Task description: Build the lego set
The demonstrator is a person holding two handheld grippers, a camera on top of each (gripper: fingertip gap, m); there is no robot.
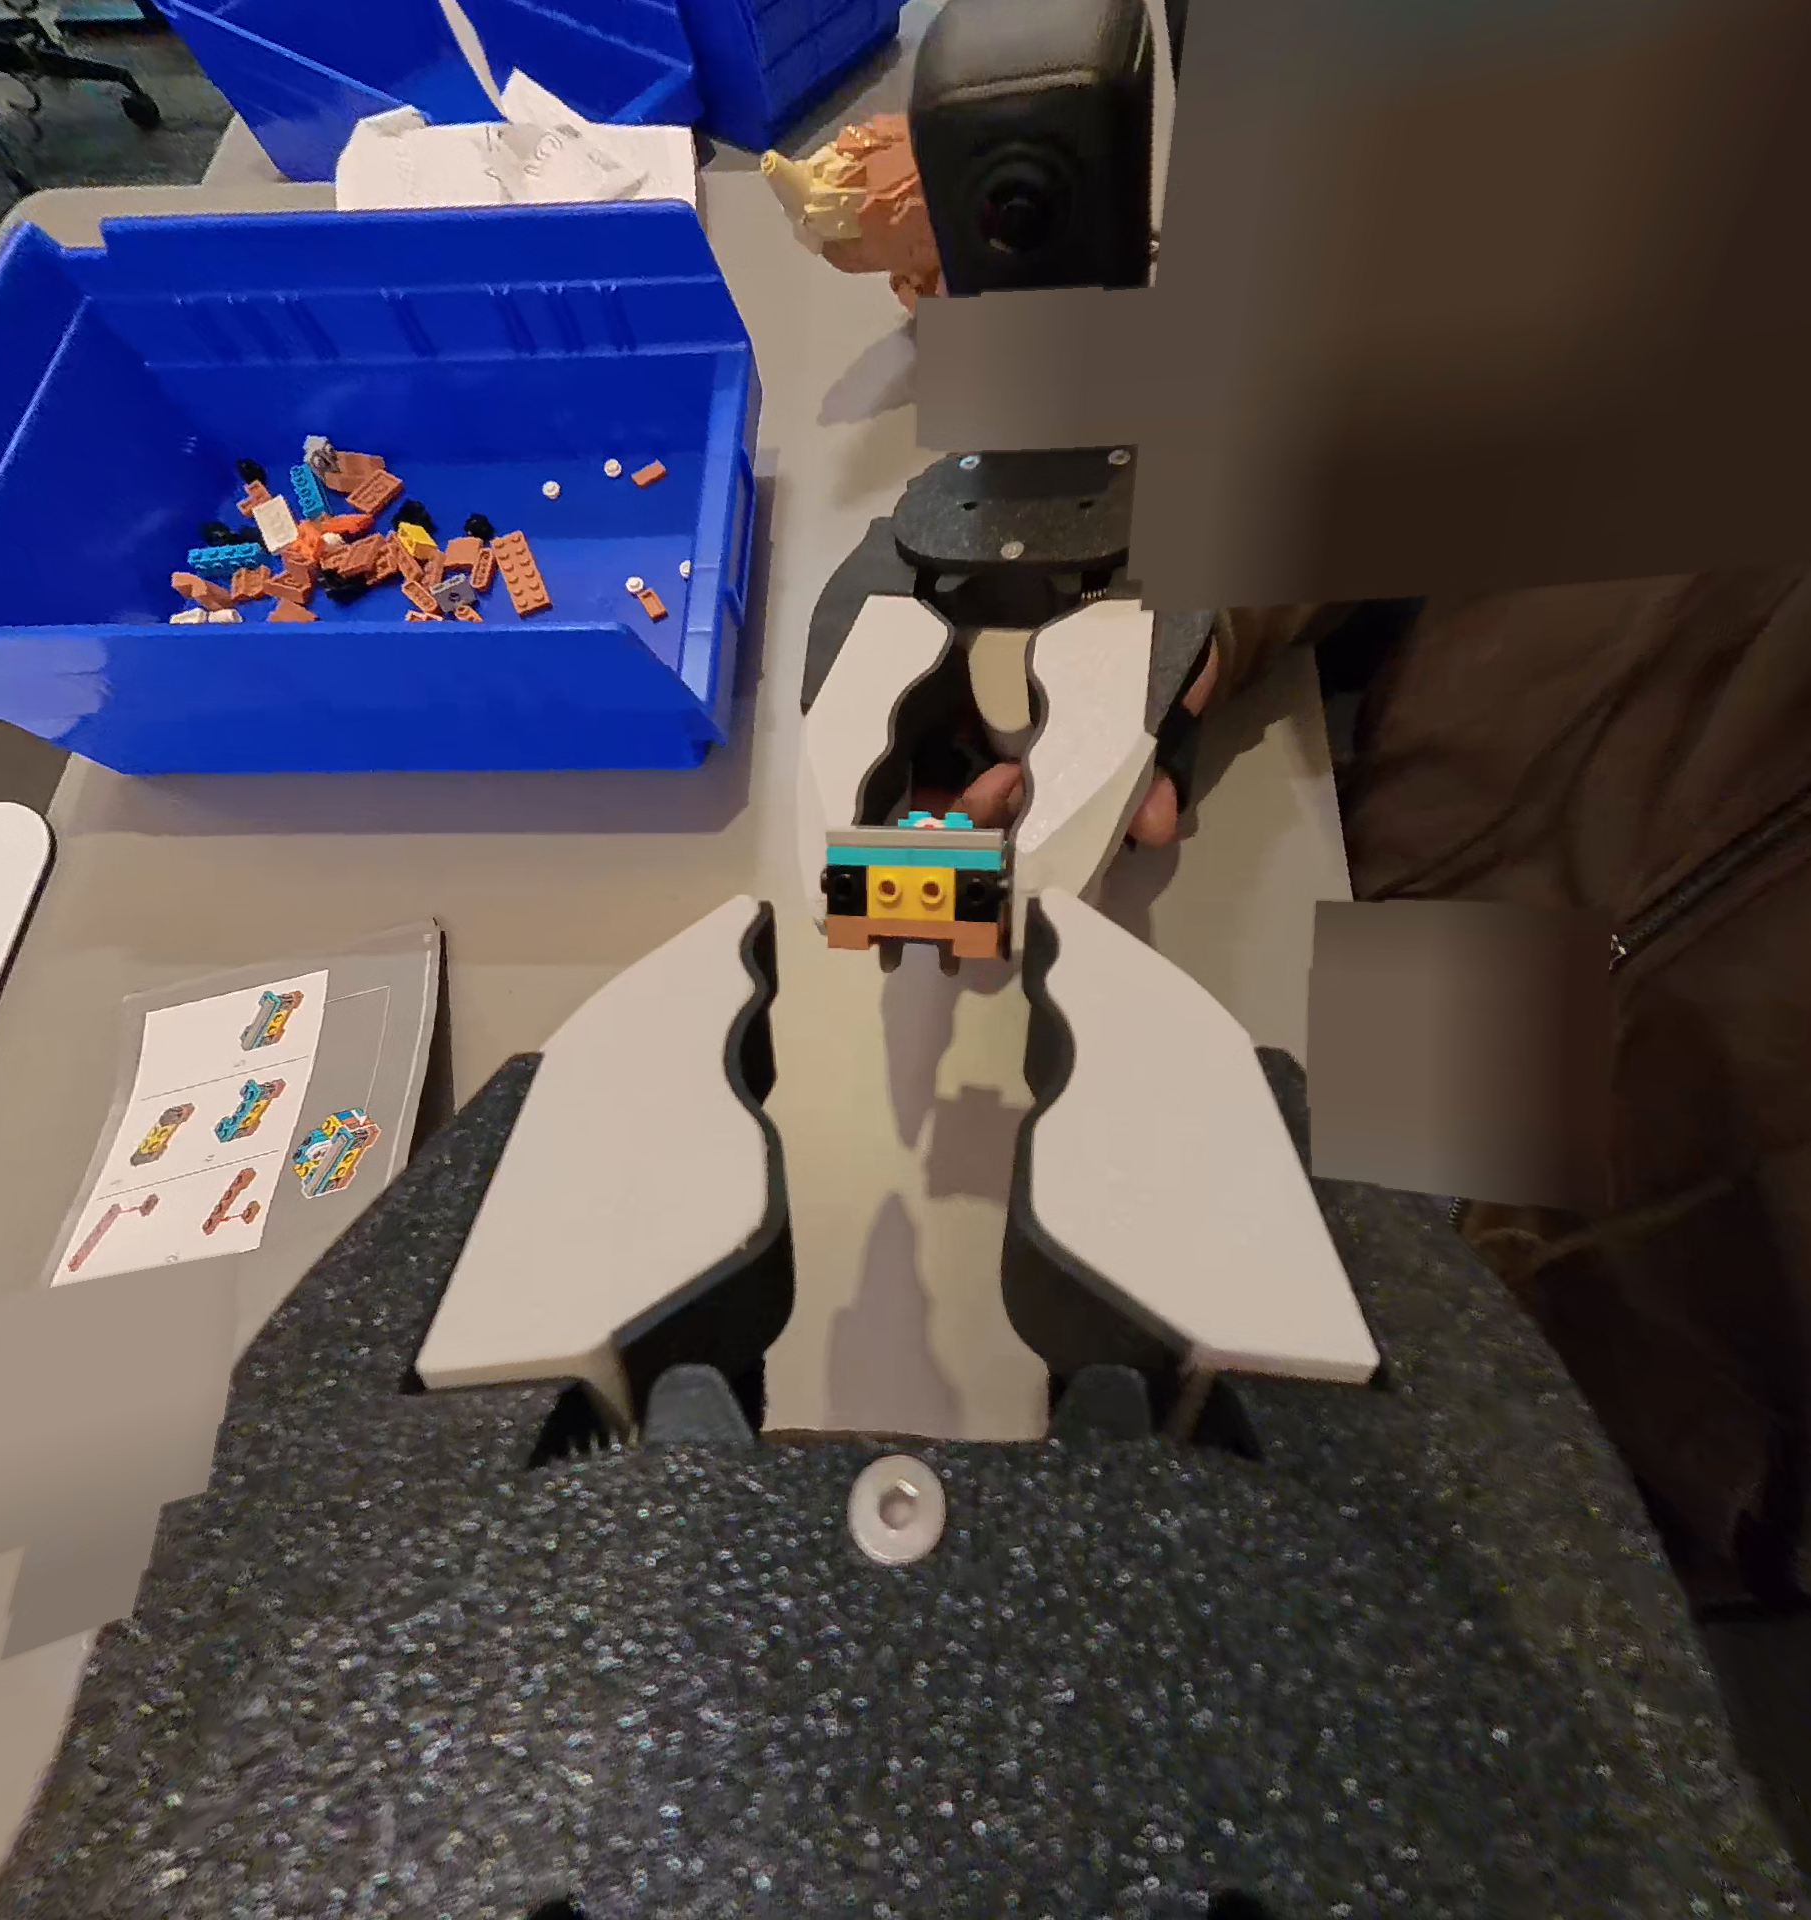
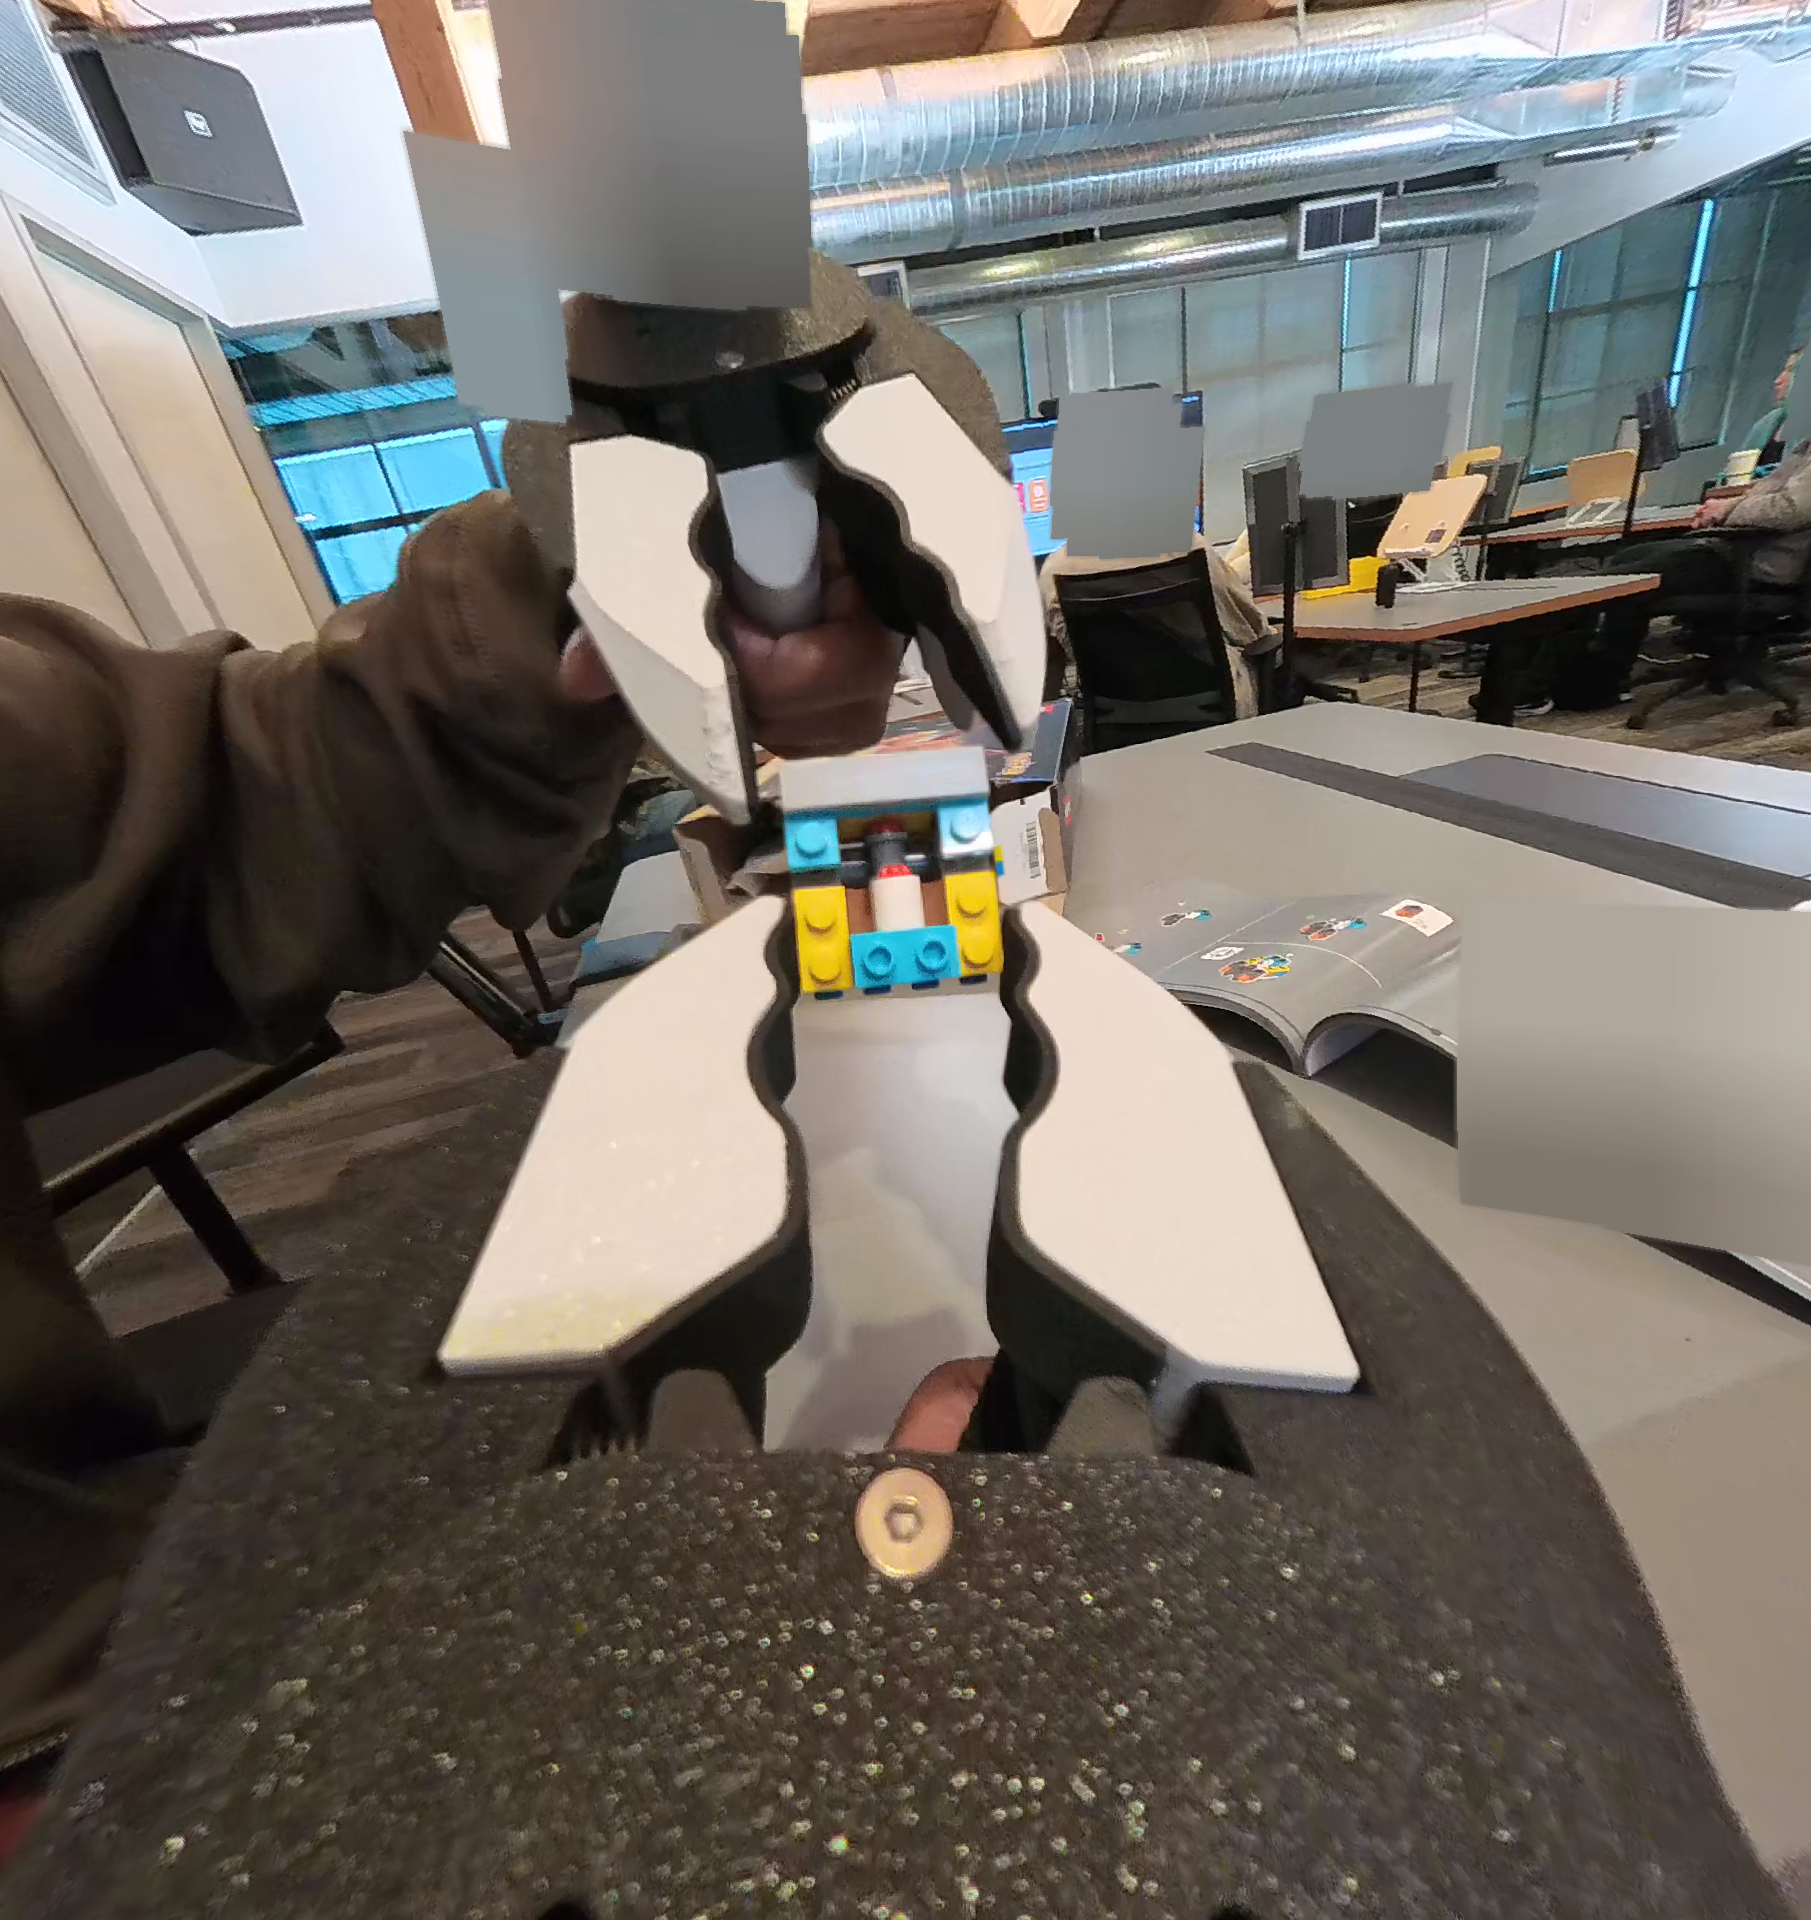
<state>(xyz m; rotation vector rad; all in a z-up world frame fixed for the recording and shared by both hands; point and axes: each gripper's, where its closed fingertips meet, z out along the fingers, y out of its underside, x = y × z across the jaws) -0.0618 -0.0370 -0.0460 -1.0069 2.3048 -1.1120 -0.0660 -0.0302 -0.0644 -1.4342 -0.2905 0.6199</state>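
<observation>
The grey counter (image 1: pixel 568 852) carries a blue bin (image 1: pixel 361 707) at the far left, with loose bricks (image 1: pixel 361 540) heaped on its floor. A printed instruction sheet (image 1: pixel 226 1122) lies near left. Above the counter the two tools meet tip to tip.

The left tongs (image 1: pixel 896 909) reach in from the near side with their fingers spread. The left finger shows a clear gap to the build, and the right finger sits just beside it, so they appear not to be clamping anything.

The right tongs (image 2: pixel 898 914) come from the far side, and their two tips press the flanks of the small lego assembly (image 1: pixel 916 899), holding it clear of the counter.

The assembly hangs just past the left tongs' fingertips, centred on their gap. Its long axis runs left to right, across that gap rather than along it. The teal and grey layer is on top, with the yellow studs facing the left wrist camera.

The left tongs are judged to be the free tool, and they are also nearer the bin of loose bricks.
</observation>
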